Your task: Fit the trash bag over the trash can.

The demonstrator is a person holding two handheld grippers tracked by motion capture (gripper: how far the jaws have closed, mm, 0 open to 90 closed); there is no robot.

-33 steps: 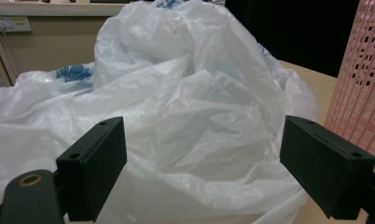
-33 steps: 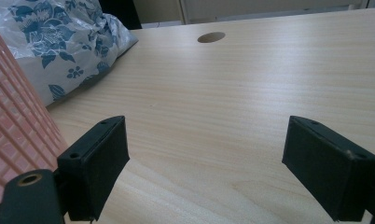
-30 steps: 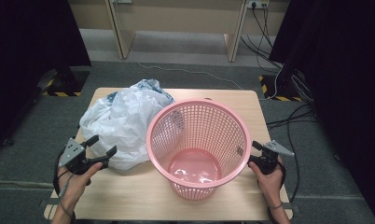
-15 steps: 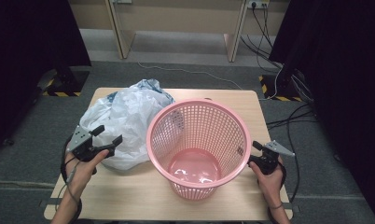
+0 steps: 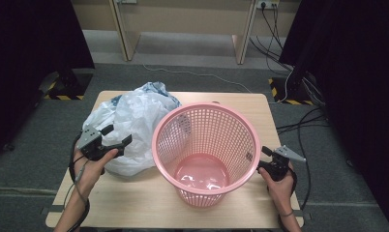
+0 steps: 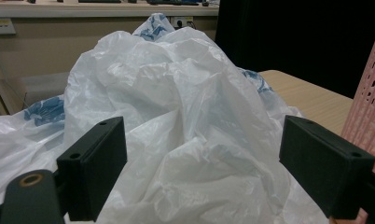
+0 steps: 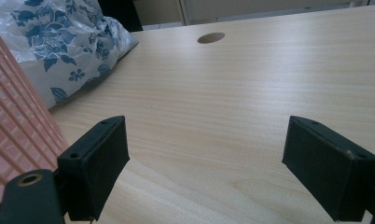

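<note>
Between the left gripper's [image 6: 204, 179] 2 spread fingers [image 6: 93, 172], the white plastic bag [image 6: 185, 126], untouched.

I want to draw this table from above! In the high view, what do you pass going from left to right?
Left gripper → white plastic bag → pink basket → right gripper.

A light wooden table top [image 7: 251, 93] spreads under and ahead of the right gripper [image 7: 204, 140], with a round cable hole [image 7: 211, 38] far ahead of it. Grey carpet floor [image 5: 202, 79] lies beyond. Yellow-and-black striped tape [image 5: 67, 97] sits beyond the left gripper [image 5: 119, 134].
</note>
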